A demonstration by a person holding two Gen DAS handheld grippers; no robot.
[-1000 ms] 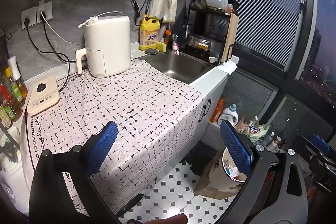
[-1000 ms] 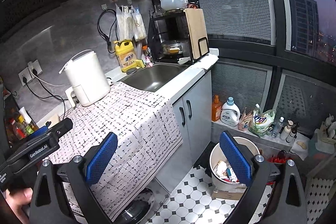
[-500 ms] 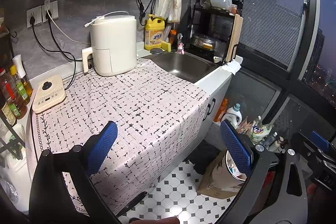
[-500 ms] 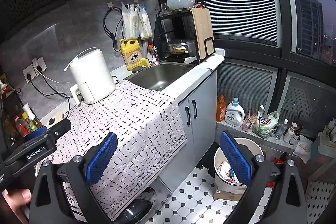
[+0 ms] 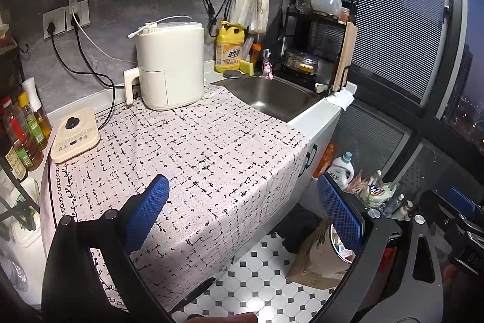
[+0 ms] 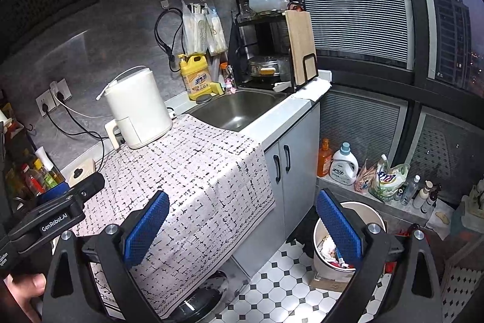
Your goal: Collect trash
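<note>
Crumpled paper trash (image 6: 328,247) lay in bin (image 6: 375,209), below right hand-held gripper (image 6: 242,227); looked light, soft, best pinched by a loose fold. Both hand-held grippers, left (image 5: 245,212) included, gaped wide, empty.

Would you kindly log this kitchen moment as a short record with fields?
setting: kitchen counter under a patterned cloth, sink beside it
left gripper: open, empty, above the cloth's front edge
right gripper: open, empty
bin: on the tiled floor by the cabinet, trash inside
on counter: white appliance, yellow bottle
loose trash on cloth: none visible
</note>
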